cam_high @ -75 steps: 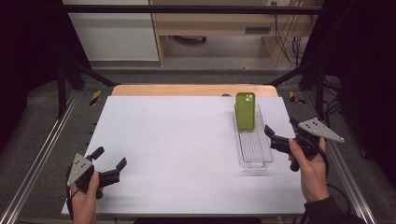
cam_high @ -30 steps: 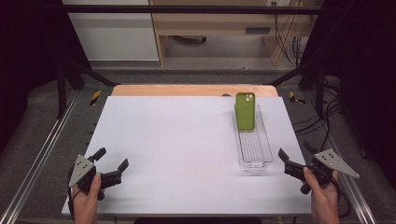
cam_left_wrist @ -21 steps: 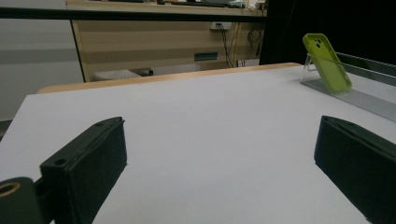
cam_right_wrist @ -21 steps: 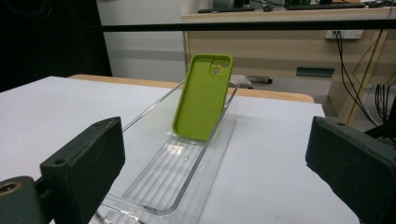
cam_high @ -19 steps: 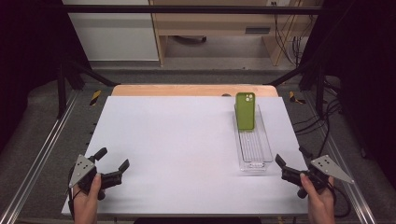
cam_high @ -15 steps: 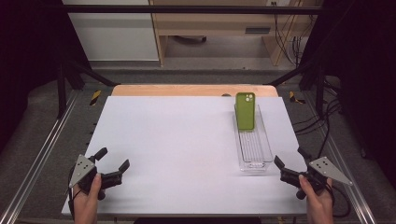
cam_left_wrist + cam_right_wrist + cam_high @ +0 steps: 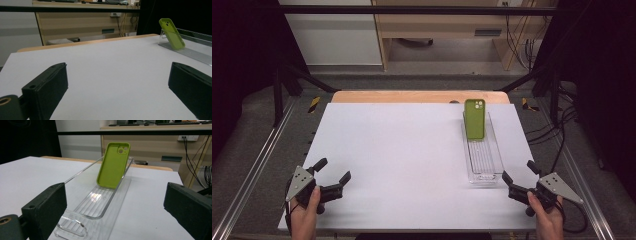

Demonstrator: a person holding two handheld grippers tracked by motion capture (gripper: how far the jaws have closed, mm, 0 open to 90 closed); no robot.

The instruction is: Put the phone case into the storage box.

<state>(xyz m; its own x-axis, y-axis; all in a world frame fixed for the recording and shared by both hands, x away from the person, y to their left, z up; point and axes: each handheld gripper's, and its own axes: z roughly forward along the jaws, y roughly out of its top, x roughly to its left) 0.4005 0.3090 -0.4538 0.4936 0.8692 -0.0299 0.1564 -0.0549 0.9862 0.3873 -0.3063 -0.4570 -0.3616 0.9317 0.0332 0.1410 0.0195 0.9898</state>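
Tray [image 7: 484, 165] on table [image 7: 402, 150], right side, running front to back. Phone case [image 7: 474, 118] in tray's far end, upright, leaning on far wall. My right gripper [image 7: 518, 177] just right of tray's near end. My left gripper [image 7: 332, 171] at near-left corner, well apart from tray.

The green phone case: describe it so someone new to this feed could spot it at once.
Start at the white table and go to its right side, where a long clear plastic tray lies lengthwise. The green phone case stands at the tray's far end, tilted back against the end wall. It is the one brightly coloured thing on the table, with camera cutouts at its top corner.
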